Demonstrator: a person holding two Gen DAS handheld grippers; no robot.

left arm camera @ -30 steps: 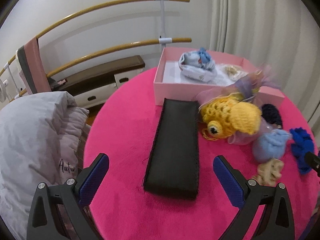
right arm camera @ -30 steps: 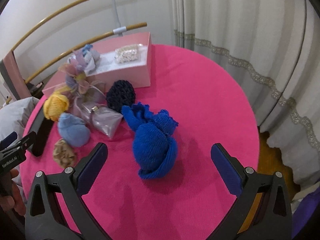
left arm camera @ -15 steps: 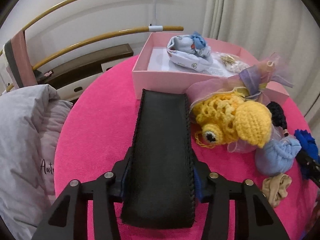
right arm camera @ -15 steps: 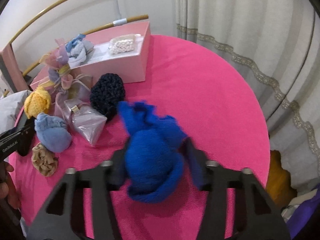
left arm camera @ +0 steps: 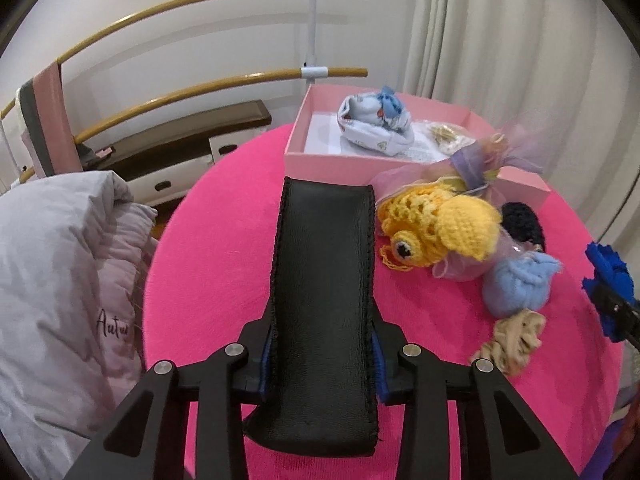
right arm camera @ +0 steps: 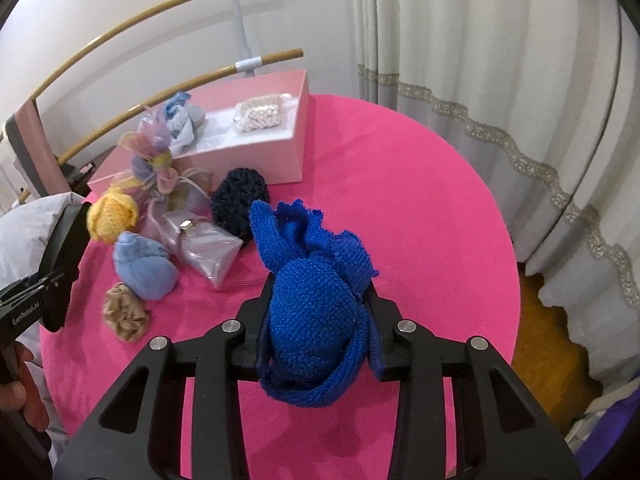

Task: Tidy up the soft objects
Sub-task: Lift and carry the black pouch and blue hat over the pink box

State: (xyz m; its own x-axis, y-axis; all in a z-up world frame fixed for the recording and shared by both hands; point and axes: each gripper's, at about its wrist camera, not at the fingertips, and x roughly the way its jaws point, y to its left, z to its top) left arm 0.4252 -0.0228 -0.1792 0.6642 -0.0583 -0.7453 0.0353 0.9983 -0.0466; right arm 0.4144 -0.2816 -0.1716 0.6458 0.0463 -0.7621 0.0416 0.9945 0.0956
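black pouch (left arm camera: 324, 312), blue knit (right arm camera: 316, 316), pink tablecloth (right arm camera: 420, 208)

Soft even indoor light, faint shadows, strong fisheye bending, corners perhaps vignetted.

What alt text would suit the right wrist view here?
The right hand-held gripper is closed on a royal blue knitted piece above a round pink table. To the left lie small soft items beside an open pink box; pale curtains hang on the right.
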